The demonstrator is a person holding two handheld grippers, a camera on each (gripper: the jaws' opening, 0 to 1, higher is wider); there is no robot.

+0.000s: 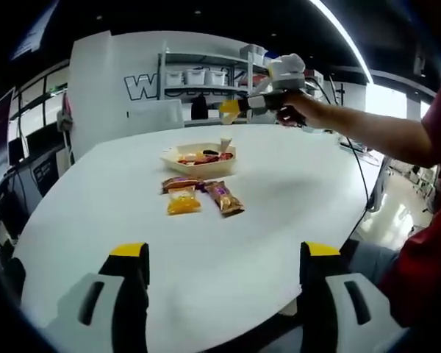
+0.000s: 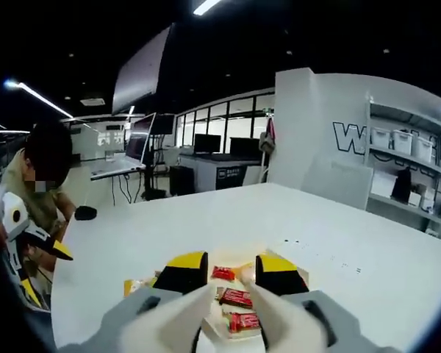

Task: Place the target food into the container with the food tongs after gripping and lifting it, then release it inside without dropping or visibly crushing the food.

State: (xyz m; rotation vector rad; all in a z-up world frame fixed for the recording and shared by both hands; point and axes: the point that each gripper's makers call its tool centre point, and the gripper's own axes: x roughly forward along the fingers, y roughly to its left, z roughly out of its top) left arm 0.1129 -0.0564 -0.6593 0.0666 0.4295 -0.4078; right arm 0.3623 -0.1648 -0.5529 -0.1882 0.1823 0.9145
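White worktop (image 1: 279, 206), rounded edge. Metal shelving (image 1: 206, 77) behind it with white storage bins (image 1: 196, 76). White wall panel (image 1: 110, 81) with large dark lettering beside the shelving. Desks with monitors (image 2: 206, 143) farther back. Ceiling strip light (image 2: 209, 6) overhead. Person seated (image 2: 40, 184) at the worktop's far side.

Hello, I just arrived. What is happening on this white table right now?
A person holds a gripper in each hand over a white table. The right gripper hangs above a shallow tray that contains red snack packets; its tongs hold nothing. Three more packets, a yellow one and two purple ones, lie beside the tray. The left gripper waits open at the near edge. No food has been lifted yet.
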